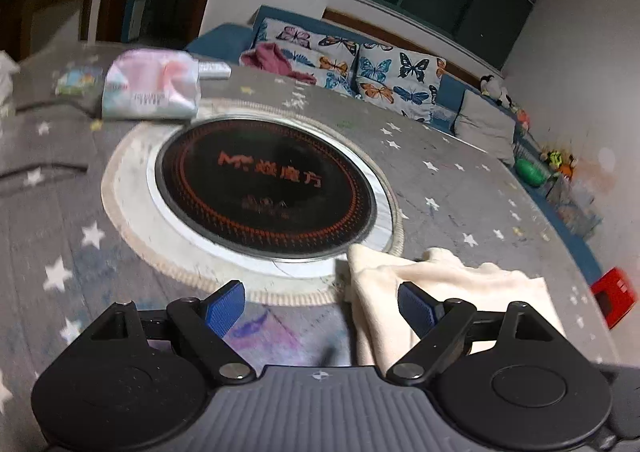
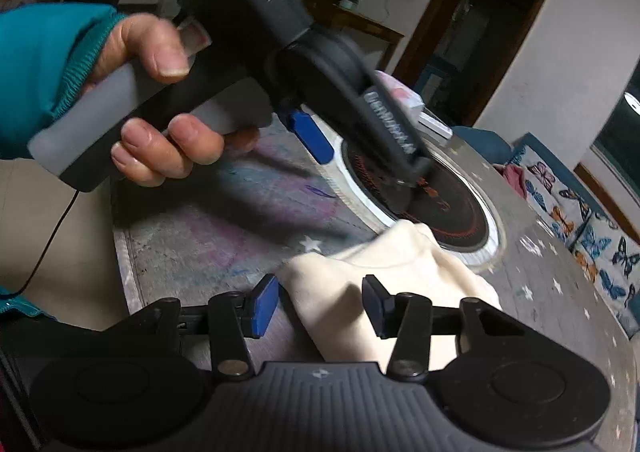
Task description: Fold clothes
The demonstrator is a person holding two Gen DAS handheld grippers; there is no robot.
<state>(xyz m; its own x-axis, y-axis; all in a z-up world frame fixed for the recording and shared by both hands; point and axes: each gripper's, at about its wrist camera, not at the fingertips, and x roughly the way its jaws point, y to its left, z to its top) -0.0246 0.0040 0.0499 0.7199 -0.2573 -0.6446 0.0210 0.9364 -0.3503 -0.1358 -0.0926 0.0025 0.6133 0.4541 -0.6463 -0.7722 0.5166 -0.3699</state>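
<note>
A cream cloth lies crumpled on the grey star-patterned table cover, just in front of the round black hob. My left gripper is open wide; its right blue pad sits over the cloth's left edge and the left pad is over bare cover. The right wrist view has the same cream cloth under and between the jaws of my right gripper, which is open with its pads clear of the fabric. A hand in a teal sleeve holds the left gripper above the table beyond the cloth.
A round black induction hob with a white ring is set into the table. A pink packet lies at the far edge and a red box at the right edge. A sofa with butterfly cushions stands behind.
</note>
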